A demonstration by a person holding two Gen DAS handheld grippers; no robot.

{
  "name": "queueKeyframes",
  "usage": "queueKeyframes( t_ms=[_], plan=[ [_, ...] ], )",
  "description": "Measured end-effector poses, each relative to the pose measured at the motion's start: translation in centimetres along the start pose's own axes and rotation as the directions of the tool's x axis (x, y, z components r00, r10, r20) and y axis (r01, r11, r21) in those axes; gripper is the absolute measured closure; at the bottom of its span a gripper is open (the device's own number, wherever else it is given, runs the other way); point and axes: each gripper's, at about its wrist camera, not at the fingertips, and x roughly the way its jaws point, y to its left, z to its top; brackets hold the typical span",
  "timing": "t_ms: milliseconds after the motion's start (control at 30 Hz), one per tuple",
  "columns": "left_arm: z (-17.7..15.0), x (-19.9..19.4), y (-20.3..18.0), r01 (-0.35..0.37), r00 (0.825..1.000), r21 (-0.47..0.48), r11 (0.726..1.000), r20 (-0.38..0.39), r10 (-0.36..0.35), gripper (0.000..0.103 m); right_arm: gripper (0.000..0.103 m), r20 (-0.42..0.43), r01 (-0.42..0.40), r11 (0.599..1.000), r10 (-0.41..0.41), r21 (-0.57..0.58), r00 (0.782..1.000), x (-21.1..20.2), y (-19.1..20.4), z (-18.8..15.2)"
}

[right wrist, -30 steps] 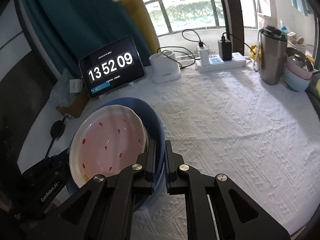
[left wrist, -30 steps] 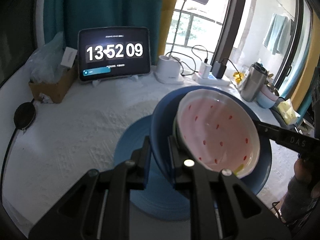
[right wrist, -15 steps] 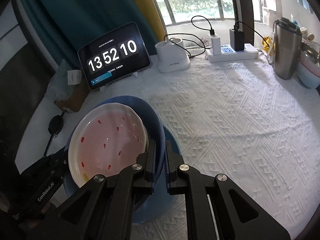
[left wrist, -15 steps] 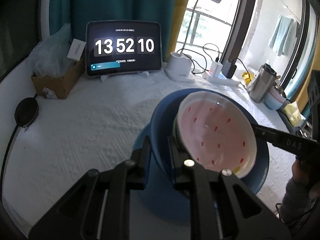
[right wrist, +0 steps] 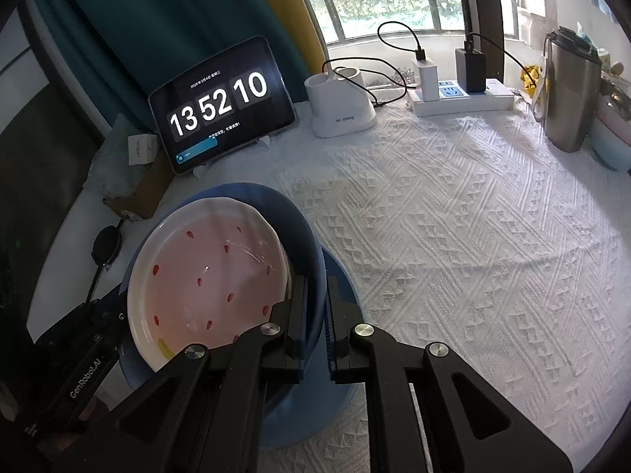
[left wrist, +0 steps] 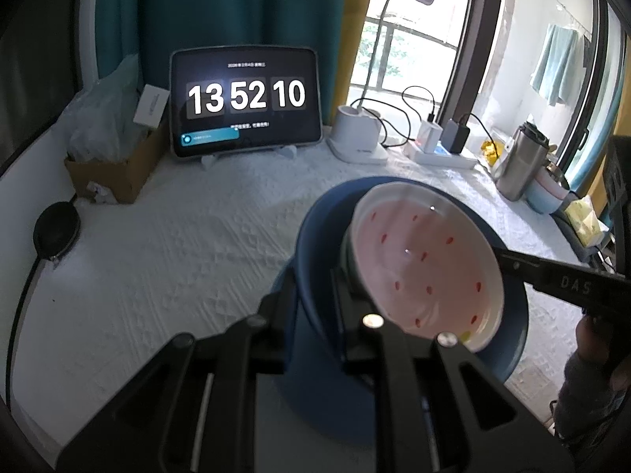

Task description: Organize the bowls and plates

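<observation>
A deep blue bowl [left wrist: 319, 232] [right wrist: 276, 205] carries a white plate with a pink centre and red seed marks [left wrist: 426, 268] [right wrist: 213, 283]. It is held tilted between both grippers. My left gripper [left wrist: 313, 291] is shut on the bowl's near rim in the left wrist view. My right gripper [right wrist: 315, 295] is shut on the opposite rim and shows as a black finger [left wrist: 552, 280] from the left. The left gripper's body [right wrist: 90, 354] shows at the lower left of the right wrist view. A flat blue plate [left wrist: 315, 398] [right wrist: 311, 414] lies on the white cloth right under the bowl; whether they touch I cannot tell.
At the back stand a tablet clock [right wrist: 221, 106], a white lamp base [right wrist: 341, 110] and a power strip with chargers [right wrist: 461, 96]. A steel tumbler [right wrist: 568, 94] and stacked bowls [right wrist: 611, 138] are at the right. A cardboard box [left wrist: 114, 173] and a black disc on a cable [left wrist: 55, 232] sit left.
Both grippers have carried the bowl with the seeded plate down and over the flat blue plate, which now shows under it in the right wrist view. Both grips are unchanged.
</observation>
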Motion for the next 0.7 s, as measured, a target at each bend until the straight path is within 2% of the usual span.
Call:
queueKeyframes(
  t_ms=[467, 533, 600, 700],
  plan=[
    [-0.1, -0.4, 0.1, -0.025, 1.000, -0.005, 1.000, 0.006, 0.025, 0.084, 0.092, 0.005, 0.015, 1.000, -0.015, -0.007, 1.000, 0.0, -0.1, -0.2],
    [-0.1, -0.7, 0.0, -0.029, 1.000, -0.001, 1.000, 0.007, 0.029, 0.083, 0.089, 0.000, 0.016, 1.000, -0.016, -0.003, 1.000, -0.1, -0.1, -0.4],
    [-0.2, -1.0, -0.1, -0.038, 0.999, 0.003, 0.999, 0.012, 0.038, 0.080, 0.081, 0.013, 0.030, 1.000, -0.030, -0.003, 0.999, -0.4, -0.1, -0.5],
    [-0.5, -1.6, -0.2, -0.045, 0.999, 0.002, 0.999, 0.021, 0.045, 0.079, 0.075, 0.041, 0.052, 0.999, -0.052, -0.009, 0.998, -1.1, -0.1, -0.9]
  ],
)
